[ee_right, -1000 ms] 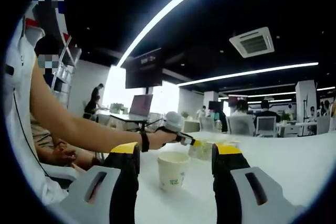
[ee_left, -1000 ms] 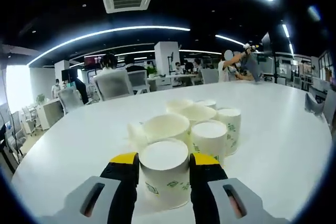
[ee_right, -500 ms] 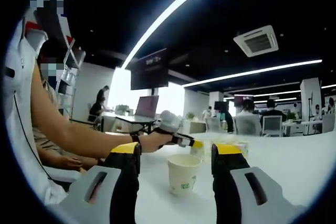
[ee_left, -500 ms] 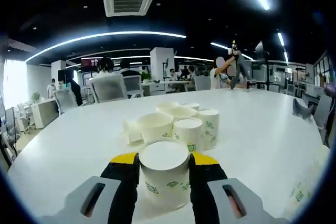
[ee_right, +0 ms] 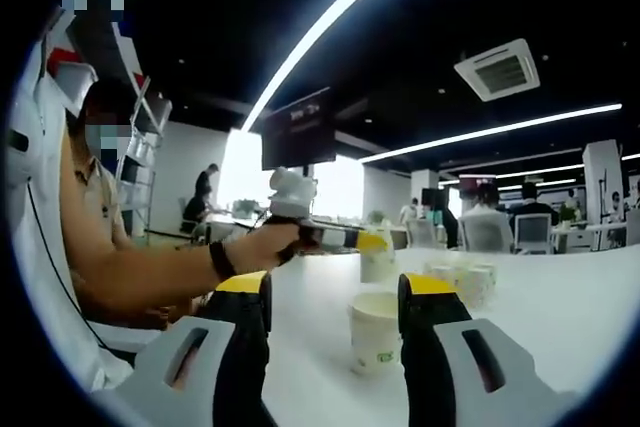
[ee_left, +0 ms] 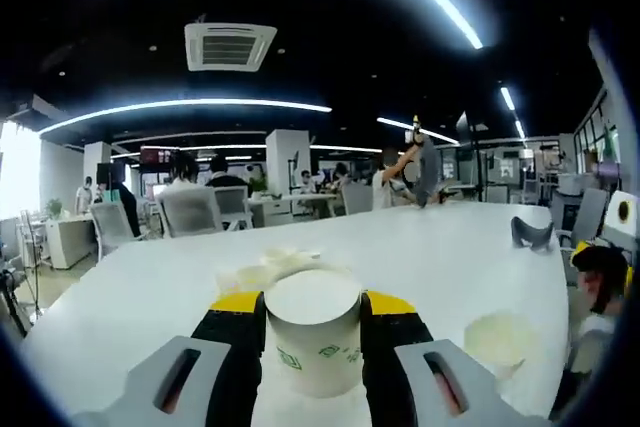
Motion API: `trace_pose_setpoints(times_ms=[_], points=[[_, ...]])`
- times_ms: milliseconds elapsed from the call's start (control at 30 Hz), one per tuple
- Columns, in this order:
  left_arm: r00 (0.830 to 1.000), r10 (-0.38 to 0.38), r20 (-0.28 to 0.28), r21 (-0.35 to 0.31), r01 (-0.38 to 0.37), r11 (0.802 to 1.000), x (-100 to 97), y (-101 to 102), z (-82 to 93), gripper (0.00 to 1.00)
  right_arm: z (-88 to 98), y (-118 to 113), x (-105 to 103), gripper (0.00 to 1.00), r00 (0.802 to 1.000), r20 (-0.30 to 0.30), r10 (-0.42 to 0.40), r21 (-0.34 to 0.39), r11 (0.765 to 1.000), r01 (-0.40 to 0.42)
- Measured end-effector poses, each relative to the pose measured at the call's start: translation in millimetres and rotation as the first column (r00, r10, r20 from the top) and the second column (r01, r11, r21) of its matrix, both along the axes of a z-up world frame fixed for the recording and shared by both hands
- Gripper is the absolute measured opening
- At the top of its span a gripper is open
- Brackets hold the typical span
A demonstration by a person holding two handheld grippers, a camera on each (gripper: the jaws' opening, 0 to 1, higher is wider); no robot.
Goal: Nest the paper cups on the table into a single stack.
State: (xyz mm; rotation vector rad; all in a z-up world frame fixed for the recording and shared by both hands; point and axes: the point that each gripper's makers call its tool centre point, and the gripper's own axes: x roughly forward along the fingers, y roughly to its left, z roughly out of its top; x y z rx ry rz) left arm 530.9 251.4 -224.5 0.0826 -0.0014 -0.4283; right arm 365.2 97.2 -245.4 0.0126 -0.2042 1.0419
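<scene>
A white paper cup with green printed marks point(ee_left: 313, 332) sits clamped between the yellow-tipped black jaws of the left gripper point(ee_left: 313, 309), held upright above the broad white table point(ee_left: 430, 257) in an open-plan office. Beyond the held cup, in the left gripper view, a cluster of white paper cups point(ee_left: 268, 269) stands together on the tabletop, and another white paper cup point(ee_left: 498, 339) stands apart near the table's right-hand edge in that view.

In the right gripper view, the right gripper point(ee_right: 333, 292) has its jaws spread wide with nothing between them but a lone white paper cup with a green mark point(ee_right: 375, 345) standing on the table ahead, clear of both jaws. The person's bare arm and hand point(ee_right: 262, 244) reach in from the left of that view, holding the left gripper with its cup aloft above the table; the cluster of cups shows pale behind it, too blurred to count.

Grey office chairs point(ee_left: 190, 212) line the far side of the table, people stand among desks in the background, and a square ceiling air-conditioning vent point(ee_left: 229, 45) hangs between curved strip lights point(ee_left: 180, 107).
</scene>
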Motion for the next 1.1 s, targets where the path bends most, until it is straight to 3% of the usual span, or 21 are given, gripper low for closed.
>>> trace_pose_setpoints(times_ms=[200,367,567,733,900,1000,1100], points=[[0.995,-0.012,0.095,0.033,0.009,0.999,-43.2,-11,29.6,0.4,-2.1,6,-5,0.47,1.0,0.002,0.008,-0.007,1.0,-0.008],[0.989,-0.046,0.144,-0.01,0.048,0.999,-83.2,-22,45.7,0.4,-2.3,7,-6,0.45,1.0,-0.011,0.009,0.002,1.0,-0.009],[0.974,-0.065,0.217,-0.082,0.085,0.993,-129.4,-44,47.7,0.4,-2.9,14,-11,0.39,0.998,-0.038,0.04,0.037,0.999,-0.039],[0.964,-0.07,0.255,-0.136,0.107,0.985,-155.3,-59,42.1,0.4,-11.2,24,-16,0.38,0.997,-0.055,0.056,0.031,0.998,-0.054],[0.95,-0.081,0.301,-0.181,0.141,0.973,-180.0,-65,54.3,0.4,-7.4,20,-20,0.32,0.996,-0.064,0.059,0.066,0.996,-0.055],[0.945,-0.081,0.316,-0.183,0.145,0.972,-186.8,-69,54.9,0.4,-0.7,18,-23,0.25,0.996,-0.056,0.067,0.095,0.994,-0.061],[0.947,-0.087,0.31,-0.191,0.151,0.97,-185.9,-72,48.1,0.4,-0.1,19,-25,0.24,0.996,-0.056,0.075,0.102,0.992,-0.069]])
